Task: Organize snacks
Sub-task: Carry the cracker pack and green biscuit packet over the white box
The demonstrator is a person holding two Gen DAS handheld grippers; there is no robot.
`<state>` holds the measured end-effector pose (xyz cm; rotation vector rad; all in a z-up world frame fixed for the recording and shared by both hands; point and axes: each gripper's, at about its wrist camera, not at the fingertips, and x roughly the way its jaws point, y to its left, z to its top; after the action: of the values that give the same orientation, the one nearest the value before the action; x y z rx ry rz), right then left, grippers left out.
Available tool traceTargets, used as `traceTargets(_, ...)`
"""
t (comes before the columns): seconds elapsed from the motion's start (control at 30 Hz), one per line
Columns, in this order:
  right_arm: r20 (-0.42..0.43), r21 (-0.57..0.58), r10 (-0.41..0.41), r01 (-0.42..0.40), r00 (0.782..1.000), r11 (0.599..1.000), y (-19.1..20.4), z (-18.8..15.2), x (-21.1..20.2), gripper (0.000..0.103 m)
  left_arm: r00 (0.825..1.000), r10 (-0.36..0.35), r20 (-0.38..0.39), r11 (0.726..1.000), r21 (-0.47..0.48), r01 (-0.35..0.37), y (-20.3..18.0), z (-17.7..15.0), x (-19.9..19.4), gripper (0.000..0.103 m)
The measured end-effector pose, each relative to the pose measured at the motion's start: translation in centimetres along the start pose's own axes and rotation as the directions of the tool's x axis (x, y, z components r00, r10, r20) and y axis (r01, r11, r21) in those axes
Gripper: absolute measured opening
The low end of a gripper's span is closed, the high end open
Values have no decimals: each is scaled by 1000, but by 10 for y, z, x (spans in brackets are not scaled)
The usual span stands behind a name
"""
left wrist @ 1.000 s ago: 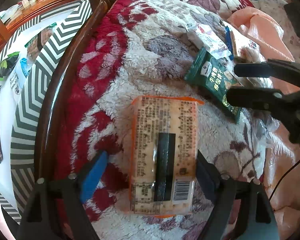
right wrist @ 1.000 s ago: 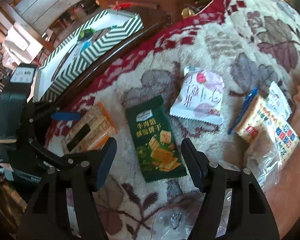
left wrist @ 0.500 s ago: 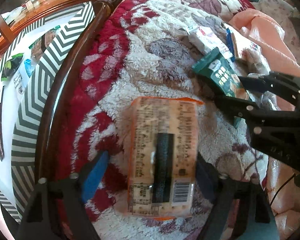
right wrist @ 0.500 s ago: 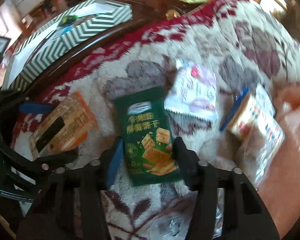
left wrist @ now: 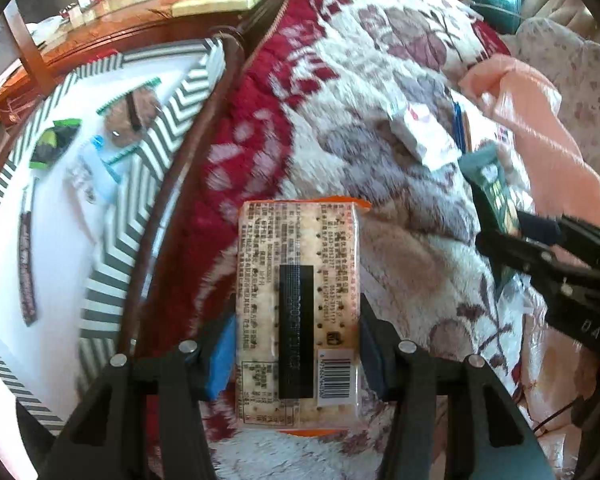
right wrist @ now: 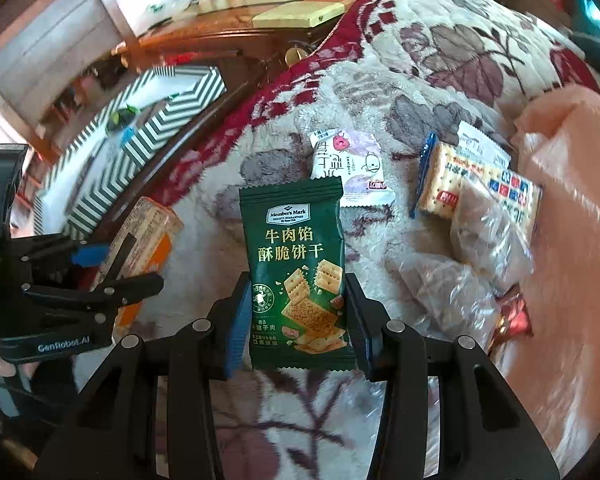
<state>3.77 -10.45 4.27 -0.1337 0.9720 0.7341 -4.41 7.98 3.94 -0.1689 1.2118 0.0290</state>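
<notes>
My left gripper [left wrist: 296, 354] is shut on an orange-edged cracker pack [left wrist: 298, 304] and holds it over the floral blanket [left wrist: 380, 80]. My right gripper [right wrist: 296, 324] is shut on a green Member's Mark biscuit packet [right wrist: 296, 272], lifted off the blanket [right wrist: 440, 60]. The left gripper with its cracker pack [right wrist: 144, 236] shows at the left of the right wrist view. The right gripper with the green packet [left wrist: 496, 196] shows at the right of the left wrist view. The zigzag-patterned box [left wrist: 112, 240] with several snacks inside lies to the left.
On the blanket lie a white snack packet [right wrist: 348, 168], a blue-edged cracker pack [right wrist: 444, 184] and clear plastic bags [right wrist: 480, 248]. A pink cloth [right wrist: 572, 220] lies at the right. A dark wooden frame edge [left wrist: 180, 168] separates blanket and box. A wooden table [right wrist: 240, 20] stands behind.
Both grippers have closed on their packs. The left one has lifted the cracker pack and the right one has lifted the green packet off the blanket.
</notes>
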Motion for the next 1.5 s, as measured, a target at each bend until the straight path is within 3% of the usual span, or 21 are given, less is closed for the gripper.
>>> traceTargets(0.47,33,-44,50,-49,998,998,51,32,-7,43,989,77,127,997,-17,-75,38,24,-48,56)
traceTargets(0.7,31,-88,98,-95,995,992,89,59,-1,43,977,133,165,990,-64,-124,77,34,-64,56)
traceTargets(1.07,-2,-160,139,-138,990,977,147,90,21,43,965,206,159,971,-155,-182,140,34,-68,56)
traceTargets(1.5,-60,-201,164,-173,985,964,194,111,58,43,967,227,116,954,-226,-197,180,32,-52,56)
